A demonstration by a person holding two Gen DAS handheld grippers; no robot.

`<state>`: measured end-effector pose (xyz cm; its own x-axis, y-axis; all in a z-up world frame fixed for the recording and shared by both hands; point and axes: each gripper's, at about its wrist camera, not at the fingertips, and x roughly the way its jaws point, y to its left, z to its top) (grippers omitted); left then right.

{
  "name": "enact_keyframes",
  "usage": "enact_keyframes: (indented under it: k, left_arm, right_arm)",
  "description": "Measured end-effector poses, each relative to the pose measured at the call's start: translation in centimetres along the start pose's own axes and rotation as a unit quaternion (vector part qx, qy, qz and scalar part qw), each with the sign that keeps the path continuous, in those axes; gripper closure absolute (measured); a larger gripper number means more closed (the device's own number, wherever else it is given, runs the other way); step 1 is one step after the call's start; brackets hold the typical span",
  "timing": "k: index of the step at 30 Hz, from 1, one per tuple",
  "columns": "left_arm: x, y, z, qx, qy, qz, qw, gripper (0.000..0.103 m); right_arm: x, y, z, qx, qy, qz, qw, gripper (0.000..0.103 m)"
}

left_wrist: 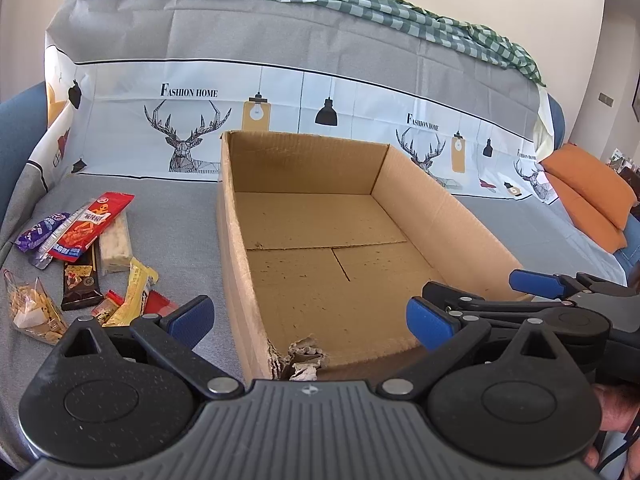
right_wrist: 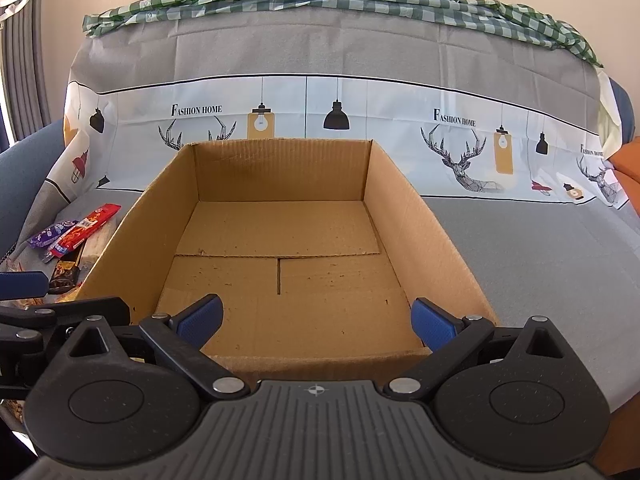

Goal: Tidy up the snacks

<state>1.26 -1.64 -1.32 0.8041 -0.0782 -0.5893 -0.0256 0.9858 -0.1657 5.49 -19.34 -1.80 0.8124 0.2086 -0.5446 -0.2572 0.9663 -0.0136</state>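
At lower left of the left view, the snack pile lies nearest the left gripper, both grippers apart and empty, the right gripper facing the cardboard box.

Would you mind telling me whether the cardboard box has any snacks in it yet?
Empty. Both views show the box's bare cardboard floor, and the snacks all lie on the grey cloth to its left.

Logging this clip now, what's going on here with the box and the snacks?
A person holds two tools over a sofa. Both the left tool and the right tool are open and hold nothing. The cardboard box has nothing in it. The snack packets lie in a loose pile on the cover, left of the box.
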Motion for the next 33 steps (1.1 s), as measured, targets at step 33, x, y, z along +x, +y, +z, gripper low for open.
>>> enact_keyframes:
  k: [33]
  left_arm:
    - [-0.09,0.29,0.27,-0.004,0.002,0.000,1.0000,0.001]
  right_arm:
    - [-0.15,0.30,0.10,-0.002,-0.002,-0.002,1.000,0.003]
